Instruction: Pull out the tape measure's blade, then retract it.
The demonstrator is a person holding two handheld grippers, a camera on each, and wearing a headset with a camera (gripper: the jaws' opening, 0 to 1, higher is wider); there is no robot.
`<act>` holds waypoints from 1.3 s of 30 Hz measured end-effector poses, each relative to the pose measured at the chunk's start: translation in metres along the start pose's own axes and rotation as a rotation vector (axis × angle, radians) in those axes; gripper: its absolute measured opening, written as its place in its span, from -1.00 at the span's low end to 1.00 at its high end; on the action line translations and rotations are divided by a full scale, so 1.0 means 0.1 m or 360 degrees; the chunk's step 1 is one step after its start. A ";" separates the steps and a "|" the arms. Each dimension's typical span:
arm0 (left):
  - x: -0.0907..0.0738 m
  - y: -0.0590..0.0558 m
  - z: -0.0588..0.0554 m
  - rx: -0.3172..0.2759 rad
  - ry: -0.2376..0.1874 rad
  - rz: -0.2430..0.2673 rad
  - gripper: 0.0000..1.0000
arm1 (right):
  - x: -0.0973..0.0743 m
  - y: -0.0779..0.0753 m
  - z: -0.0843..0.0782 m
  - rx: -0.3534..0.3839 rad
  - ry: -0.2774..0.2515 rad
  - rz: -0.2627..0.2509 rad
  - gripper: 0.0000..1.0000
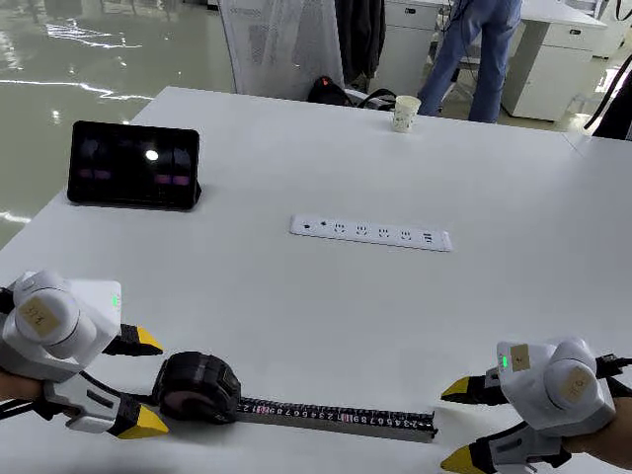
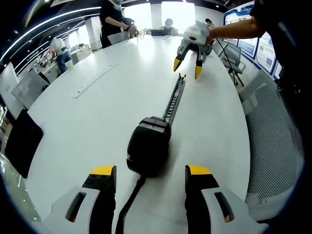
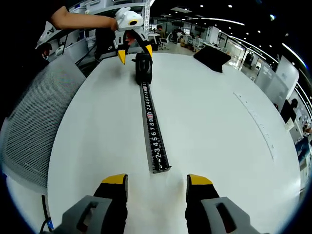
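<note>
Both grippers stand wide and hold nothing. The left gripper (image 1: 146, 382) has its yellow-tipped jaws to either side of the back of the tape measure (image 1: 197, 387), near it but, as far as the left gripper view shows, not pressing on it; a dark cord runs from the case back between the jaws. The right gripper (image 1: 455, 425) waits just short of the far end of the blade (image 1: 336, 415), apart from it.

The tape measure lies near the front edge of the white table (image 1: 296, 306), with the blade drawn out flat along the surface toward the right gripper, numbers up, its end hook (image 3: 160, 169) resting on the table. So the pulling-out looks done – what remains is the retraction, and neither gripper has a grip for that yet. Since the blade lies out unheld, the lock is probably on and would need releasing.

Well beyond the tape lie a power strip (image 1: 370, 233), a dark tablet (image 1: 133, 165) propped at the left and a paper cup (image 1: 405, 113) near the far edge; a person (image 1: 479, 44) stands past the table – nothing sits along the blade's path back
</note>
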State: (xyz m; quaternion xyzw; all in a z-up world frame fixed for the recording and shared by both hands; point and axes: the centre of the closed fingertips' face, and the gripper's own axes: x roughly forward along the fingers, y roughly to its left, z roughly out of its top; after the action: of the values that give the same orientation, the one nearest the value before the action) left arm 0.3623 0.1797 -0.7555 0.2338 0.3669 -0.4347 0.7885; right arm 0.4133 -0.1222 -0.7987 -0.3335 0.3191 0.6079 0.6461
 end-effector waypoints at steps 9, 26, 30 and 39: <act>-0.05 -0.07 -0.01 -0.0117 -0.0045 0.0052 0.25 | -0.03 0.07 -0.02 0.0107 -0.0042 -0.0046 0.06; -0.10 -0.17 -0.01 -0.0303 -0.0161 0.0193 0.68 | -0.18 0.22 0.01 0.0281 -0.0149 -0.0217 0.48; -0.12 -0.20 0.00 -0.0339 -0.0189 0.0215 0.72 | -0.22 0.30 0.04 0.0310 -0.0168 -0.0239 0.53; -0.14 -0.31 0.06 -0.0403 -0.0261 0.0256 0.80 | -0.23 0.33 0.00 0.0402 -0.0217 -0.0295 0.65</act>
State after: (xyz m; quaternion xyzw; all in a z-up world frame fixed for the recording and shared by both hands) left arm 0.3327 0.1666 -0.7423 0.1249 0.3334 -0.3380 0.8712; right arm 0.3791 -0.1344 -0.7813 -0.2356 0.3164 0.5220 0.7563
